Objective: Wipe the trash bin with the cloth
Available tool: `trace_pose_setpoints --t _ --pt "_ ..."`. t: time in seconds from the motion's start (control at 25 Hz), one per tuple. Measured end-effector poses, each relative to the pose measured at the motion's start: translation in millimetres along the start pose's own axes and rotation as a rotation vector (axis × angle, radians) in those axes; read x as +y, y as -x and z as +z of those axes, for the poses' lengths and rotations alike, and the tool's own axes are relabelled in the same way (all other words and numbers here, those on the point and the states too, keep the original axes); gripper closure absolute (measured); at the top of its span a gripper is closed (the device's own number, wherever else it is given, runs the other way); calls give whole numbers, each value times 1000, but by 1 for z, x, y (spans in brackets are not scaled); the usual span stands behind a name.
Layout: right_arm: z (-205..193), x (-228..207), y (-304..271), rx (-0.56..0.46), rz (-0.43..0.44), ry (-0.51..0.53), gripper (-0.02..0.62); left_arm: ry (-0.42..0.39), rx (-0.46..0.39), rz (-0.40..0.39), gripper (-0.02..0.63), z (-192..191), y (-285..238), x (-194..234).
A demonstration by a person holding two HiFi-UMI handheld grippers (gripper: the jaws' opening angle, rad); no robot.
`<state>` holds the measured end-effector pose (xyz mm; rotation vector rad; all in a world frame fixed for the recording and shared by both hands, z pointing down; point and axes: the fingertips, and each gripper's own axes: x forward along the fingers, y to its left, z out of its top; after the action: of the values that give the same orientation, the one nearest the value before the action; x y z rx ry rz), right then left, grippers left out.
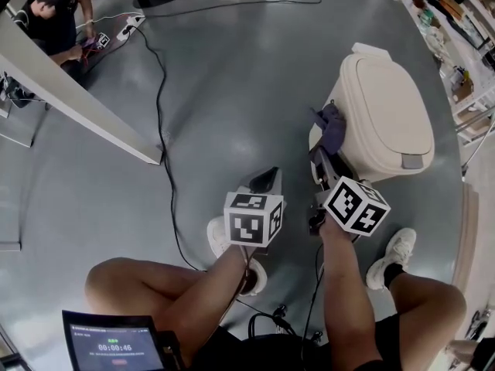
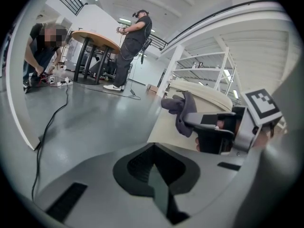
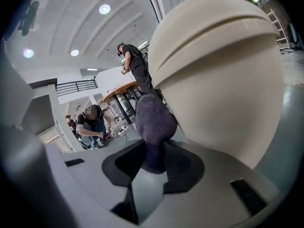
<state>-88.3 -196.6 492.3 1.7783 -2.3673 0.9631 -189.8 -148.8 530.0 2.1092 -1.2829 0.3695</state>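
Note:
A beige trash bin point(image 1: 387, 114) with a closed lid stands on the grey floor at the right. My right gripper point(image 1: 325, 159) is shut on a purple cloth point(image 1: 332, 126), which rests against the bin's left side. In the right gripper view the cloth point(image 3: 154, 127) bulges out of the closed jaws, with the bin's wall point(image 3: 223, 70) right beside it. My left gripper point(image 1: 264, 180) hangs to the left of the bin, shut and holding nothing. From the left gripper view point(image 2: 153, 167) I see the right gripper point(image 2: 213, 127), the cloth point(image 2: 183, 110) and the bin point(image 2: 199, 99).
A black cable point(image 1: 161, 107) snakes over the floor left of the bin. A white partition point(image 1: 77, 99) runs across the upper left, with a crouched person point(image 1: 54, 22) behind it. Shelves point(image 1: 456, 22) stand at the right. My shoes point(image 1: 394, 255) are close below the bin.

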Motion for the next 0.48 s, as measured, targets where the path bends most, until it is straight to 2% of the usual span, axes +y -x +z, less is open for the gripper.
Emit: trace_pose_setpoints --t 0.24,0.48 --pt "-27 -24 -13 51 -36 -52 486 -2 21 10 607 -10 -4 3" --pt "-69 -51 -29 125 -70 -146 486 -8 51 18 607 -20 -10 9"
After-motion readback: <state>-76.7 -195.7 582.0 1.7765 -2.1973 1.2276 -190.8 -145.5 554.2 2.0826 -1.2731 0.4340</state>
